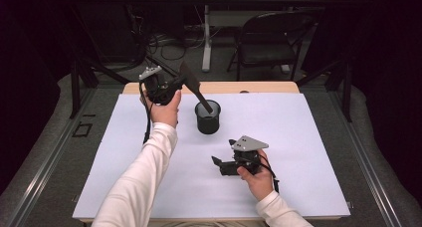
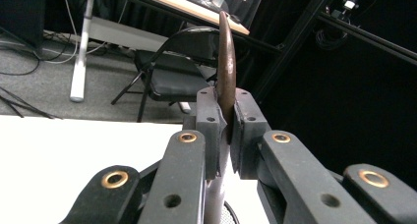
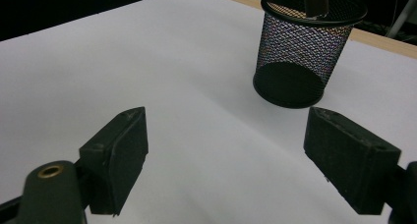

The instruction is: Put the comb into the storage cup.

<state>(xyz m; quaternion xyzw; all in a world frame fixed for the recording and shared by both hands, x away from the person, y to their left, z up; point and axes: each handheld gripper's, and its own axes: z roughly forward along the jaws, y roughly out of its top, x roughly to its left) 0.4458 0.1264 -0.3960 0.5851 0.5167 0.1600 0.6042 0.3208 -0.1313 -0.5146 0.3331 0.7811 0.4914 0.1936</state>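
Observation:
A black mesh cup (image 1: 208,118) stands upright on the white sheet, a little behind its middle. My left gripper (image 1: 179,83), held up to the left of and behind the cup, is shut on a dark flat spatula (image 1: 191,82). The spatula slants down to the right, and its lower end sits inside the cup. In the left gripper view the pads (image 2: 211,130) clamp the brown spatula (image 2: 226,67) edge-on. My right gripper (image 1: 219,165) rests low near the front, open and empty. In the right gripper view it (image 3: 226,160) faces the cup (image 3: 300,62), with the spatula's tip (image 3: 314,0) at the rim.
The white sheet (image 1: 298,152) covers most of a wooden table, whose far edge (image 1: 259,87) shows behind it. A black folding chair (image 1: 271,38) and a table leg (image 1: 206,43) stand on the floor beyond. Dark frame rails run along both sides.

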